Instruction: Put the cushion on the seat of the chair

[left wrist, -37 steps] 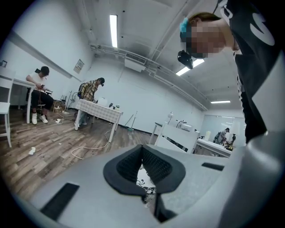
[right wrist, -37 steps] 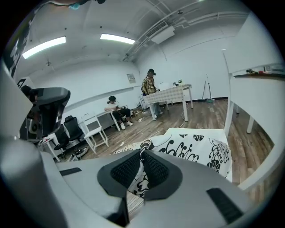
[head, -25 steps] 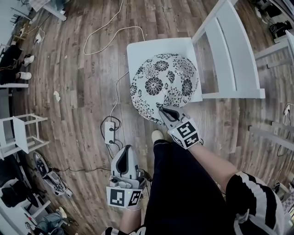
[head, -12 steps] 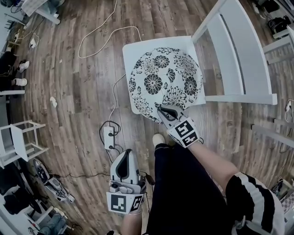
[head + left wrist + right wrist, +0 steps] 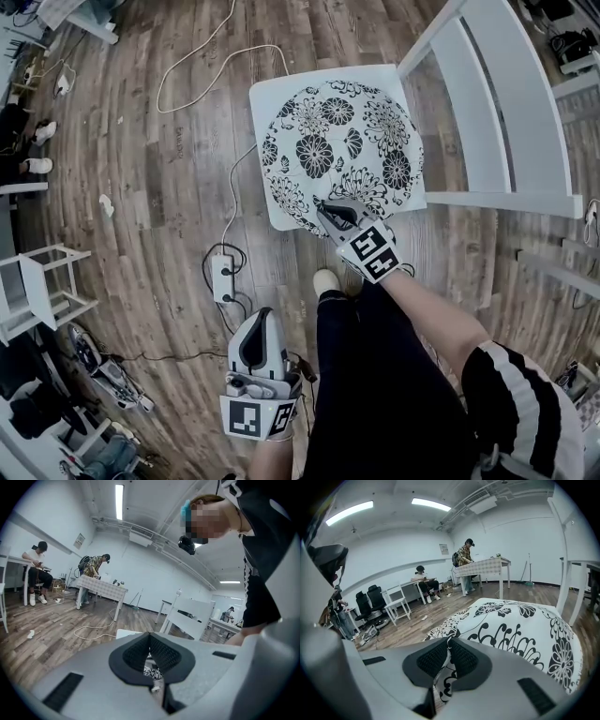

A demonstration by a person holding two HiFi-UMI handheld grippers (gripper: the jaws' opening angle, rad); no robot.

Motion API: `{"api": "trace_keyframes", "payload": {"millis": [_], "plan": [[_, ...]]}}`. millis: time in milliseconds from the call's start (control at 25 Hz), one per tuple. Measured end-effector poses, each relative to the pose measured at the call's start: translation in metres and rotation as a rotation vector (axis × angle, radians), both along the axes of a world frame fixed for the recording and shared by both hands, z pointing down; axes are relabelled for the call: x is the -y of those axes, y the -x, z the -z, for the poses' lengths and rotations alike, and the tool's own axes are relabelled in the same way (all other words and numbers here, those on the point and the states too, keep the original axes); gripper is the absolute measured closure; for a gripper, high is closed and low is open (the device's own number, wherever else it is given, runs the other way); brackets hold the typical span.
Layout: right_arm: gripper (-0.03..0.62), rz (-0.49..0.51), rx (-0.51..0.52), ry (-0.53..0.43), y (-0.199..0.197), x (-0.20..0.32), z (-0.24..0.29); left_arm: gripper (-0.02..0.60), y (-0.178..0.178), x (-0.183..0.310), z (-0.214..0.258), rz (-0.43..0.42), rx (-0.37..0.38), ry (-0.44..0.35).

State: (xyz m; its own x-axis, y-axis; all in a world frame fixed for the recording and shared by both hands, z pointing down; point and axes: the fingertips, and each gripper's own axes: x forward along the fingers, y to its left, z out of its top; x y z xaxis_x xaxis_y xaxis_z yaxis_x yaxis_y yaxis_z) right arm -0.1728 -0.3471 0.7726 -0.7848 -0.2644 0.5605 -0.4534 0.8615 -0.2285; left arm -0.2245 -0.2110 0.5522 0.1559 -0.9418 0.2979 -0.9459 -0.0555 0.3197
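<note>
Wood floor [image 5: 178, 169] under white chair [image 5: 497, 103]. Right tongs [image 5: 326, 212] pinch cushion [image 5: 337, 150] edge tight. Cushion slid farther ahead onto seat [image 5: 267, 98], nearly down. Left tongs [image 5: 259, 323] closed, empty, well behind.

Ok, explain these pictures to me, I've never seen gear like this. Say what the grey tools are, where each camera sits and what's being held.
There is no robot here: a person holds a grey hand-held gripper in each hand. The top-down picture comes from a camera on the person's head. The other two come from cameras riding on each gripper, looking along its fingers. Below stands a white chair on a wooden floor, with a black-and-white flowered cushion lying on its seat. The right gripper has its fingers shut on the cushion's near edge. The left gripper hangs beside the person's leg, fingers together, holding nothing. A power strip lies on the floor.
</note>
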Motion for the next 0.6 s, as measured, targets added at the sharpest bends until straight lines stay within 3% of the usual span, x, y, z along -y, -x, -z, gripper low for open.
{"api": "trace_keyframes", "payload": {"millis": [600], "plan": [[0.559, 0.031, -0.09, 0.03, 0.013, 0.01, -0.027, 0.577, 0.014, -0.01, -0.008, 0.012, -0.018, 0.018]]}}
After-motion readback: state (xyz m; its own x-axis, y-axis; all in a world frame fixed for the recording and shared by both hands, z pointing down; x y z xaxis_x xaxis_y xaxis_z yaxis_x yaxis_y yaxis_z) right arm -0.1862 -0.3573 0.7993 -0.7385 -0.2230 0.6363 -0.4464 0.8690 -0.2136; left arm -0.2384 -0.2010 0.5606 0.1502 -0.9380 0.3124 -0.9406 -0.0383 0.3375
